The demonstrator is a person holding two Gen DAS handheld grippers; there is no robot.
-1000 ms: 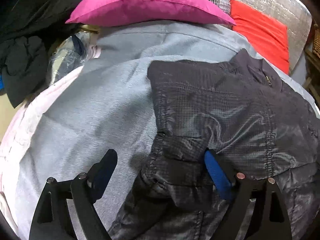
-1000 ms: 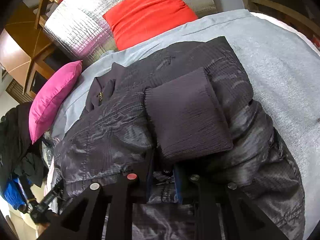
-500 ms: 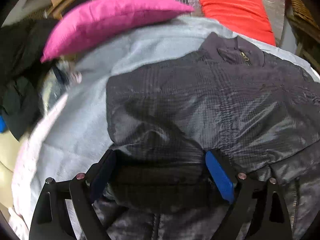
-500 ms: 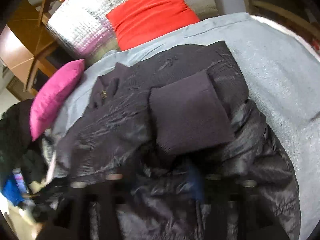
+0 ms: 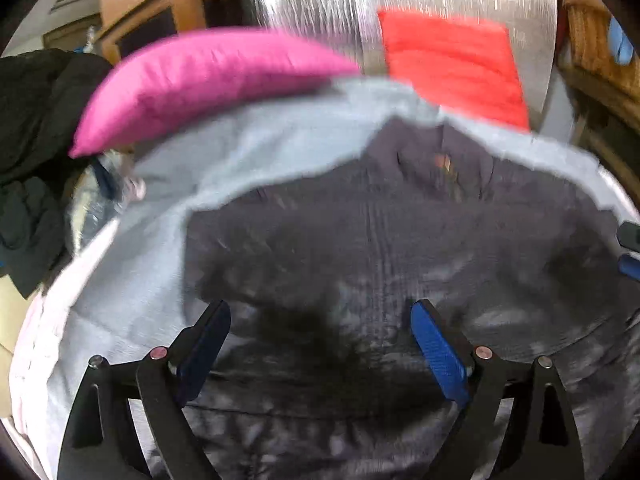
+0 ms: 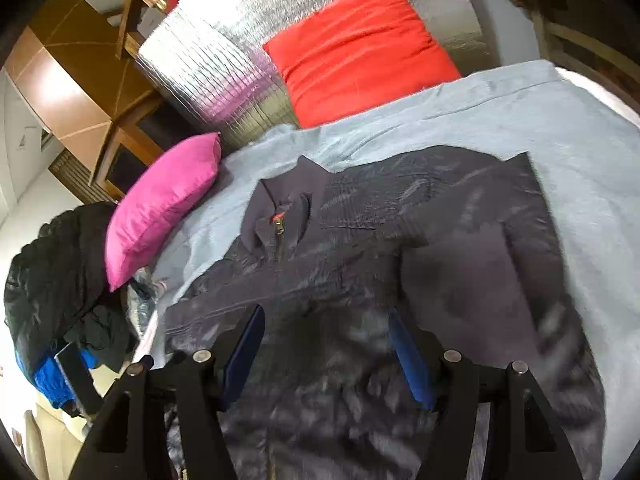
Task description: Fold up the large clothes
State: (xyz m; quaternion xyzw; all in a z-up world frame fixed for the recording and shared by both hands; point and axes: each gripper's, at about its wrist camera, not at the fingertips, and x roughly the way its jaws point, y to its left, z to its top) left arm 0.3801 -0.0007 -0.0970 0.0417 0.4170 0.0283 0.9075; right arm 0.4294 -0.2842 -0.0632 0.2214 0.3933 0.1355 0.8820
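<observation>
A dark grey quilted jacket (image 5: pixel 400 240) lies on a light grey bedspread (image 5: pixel 248 152), collar and zip toward the pillows. In the right wrist view the jacket (image 6: pixel 400 248) has a sleeve folded across its right side (image 6: pixel 472 280). My left gripper (image 5: pixel 320 344) is open, its blue pads spread over the jacket's lower part, holding nothing. My right gripper (image 6: pixel 326 350) is also open above the jacket's lower middle, empty. Its tip shows at the right edge of the left wrist view (image 5: pixel 630 252).
A pink pillow (image 6: pixel 160 204) and a red pillow (image 6: pixel 360 48) lie at the head of the bed against a silver quilted backing (image 6: pixel 208 60). A heap of dark clothes (image 6: pixel 52 280) sits left of the bed. Wooden furniture (image 6: pixel 72 80) stands behind.
My right gripper has opened and let go of the jacket fabric. Both grippers have lifted and moved toward the jacket's middle; the left stayed open.
</observation>
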